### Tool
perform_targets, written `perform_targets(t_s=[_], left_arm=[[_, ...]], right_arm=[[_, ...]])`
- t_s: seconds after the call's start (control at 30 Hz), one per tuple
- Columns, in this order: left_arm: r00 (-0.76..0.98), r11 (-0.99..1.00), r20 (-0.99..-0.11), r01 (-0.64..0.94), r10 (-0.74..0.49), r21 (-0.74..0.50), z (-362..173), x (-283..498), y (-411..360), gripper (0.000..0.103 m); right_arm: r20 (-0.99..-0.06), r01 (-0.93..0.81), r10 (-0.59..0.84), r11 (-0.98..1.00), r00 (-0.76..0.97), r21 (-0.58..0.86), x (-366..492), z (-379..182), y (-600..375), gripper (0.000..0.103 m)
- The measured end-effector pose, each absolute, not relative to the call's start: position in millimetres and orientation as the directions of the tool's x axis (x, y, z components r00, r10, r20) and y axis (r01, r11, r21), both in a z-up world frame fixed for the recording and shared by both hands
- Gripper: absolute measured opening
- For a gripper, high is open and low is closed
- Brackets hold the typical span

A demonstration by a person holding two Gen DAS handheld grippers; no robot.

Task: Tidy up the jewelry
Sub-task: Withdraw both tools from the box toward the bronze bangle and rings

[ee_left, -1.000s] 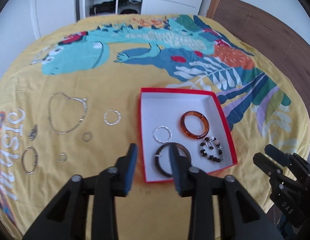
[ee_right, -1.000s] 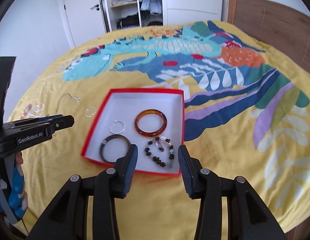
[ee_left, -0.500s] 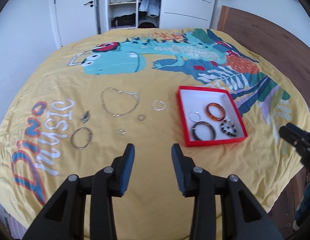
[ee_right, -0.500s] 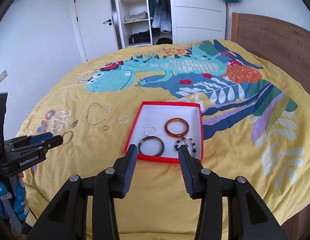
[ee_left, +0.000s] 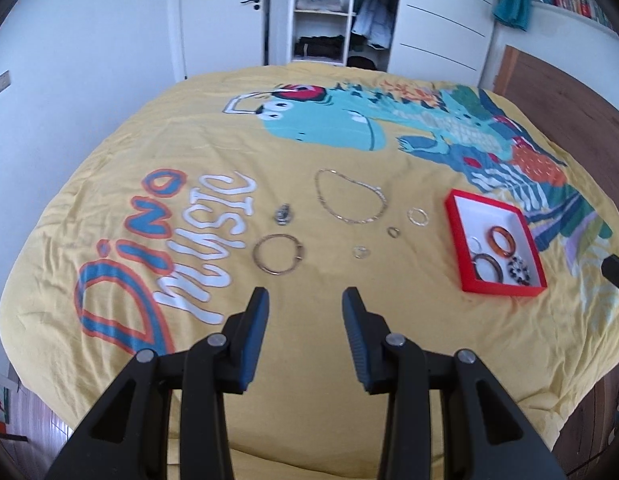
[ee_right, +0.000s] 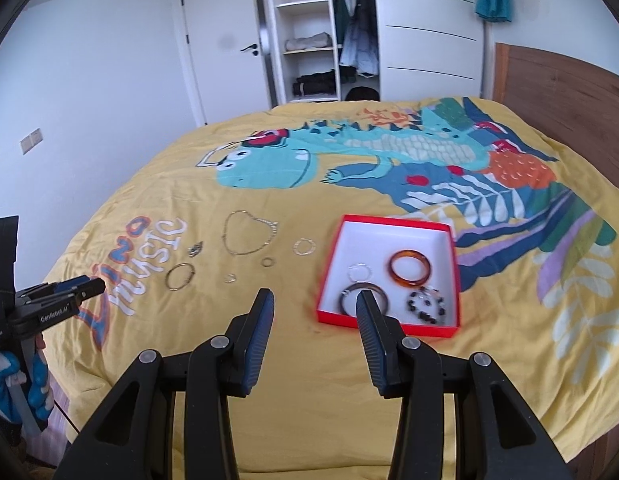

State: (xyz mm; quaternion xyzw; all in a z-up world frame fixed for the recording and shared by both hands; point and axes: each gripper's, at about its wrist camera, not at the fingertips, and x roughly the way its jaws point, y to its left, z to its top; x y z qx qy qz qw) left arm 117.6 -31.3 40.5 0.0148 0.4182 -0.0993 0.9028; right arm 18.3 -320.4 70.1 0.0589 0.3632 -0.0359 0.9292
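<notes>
Bedroom with open wardrobe (ee_right: pixel 321 40) behind; bed under a yellow dinosaur bedspread (ee_left: pixel 189 160). Left gripper (ee_left: pixel 305 336) above the near edge, jaws partly apart and empty. Ahead of them, loose on the cover: silver bangle (ee_left: pixel 278 254), chain necklace (ee_left: pixel 349 200), small rings (ee_left: pixel 360 252), hoop (ee_left: pixel 418 216). Red box (ee_left: pixel 505 290) far off to their right. Right gripper (ee_right: pixel 315 320) likewise parted, holding nothing; box just beyond its right jaw, with amber bangle (ee_right: pixel 409 266), dark bangle (ee_right: pixel 347 294), beaded bracelet (ee_right: pixel 427 304) inside.
</notes>
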Motion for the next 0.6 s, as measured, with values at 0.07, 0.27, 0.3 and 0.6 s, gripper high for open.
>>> perform_targets(t_s=[0.07, 0.27, 0.3, 0.6], left_arm=[[0.636, 0.984, -0.756, 0.170, -0.154, -0.058, 39.9, 124.1, -21.8, 0.036], [0.625, 0.991, -0.771, 0.116, -0.121, -0.061, 23.3, 154.2, 1.5, 0.036], [0.621, 0.992, -0.775, 0.111, -0.117, -0.060, 19.7, 159.0, 3.7, 0.036], [0.578, 0.996, -0.812, 0.073, -0.082, -0.049, -23.1, 203.6, 15.2, 0.036]], right_arm=[[-0.680, 0.093, -0.012, 0.992, 0.733, 0.082, 24.7, 70.0, -313.6, 0.042], [-0.685, 0.047, 0.026, 0.995, 0.728, 0.088, 55.0, 62.3, -295.3, 0.042], [-0.689, 0.039, 0.034, 0.995, 0.724, 0.090, 62.6, 58.8, -292.3, 0.042], [-0.737, -0.018, 0.103, 0.992, 0.668, 0.122, 125.7, 10.6, -268.3, 0.041]])
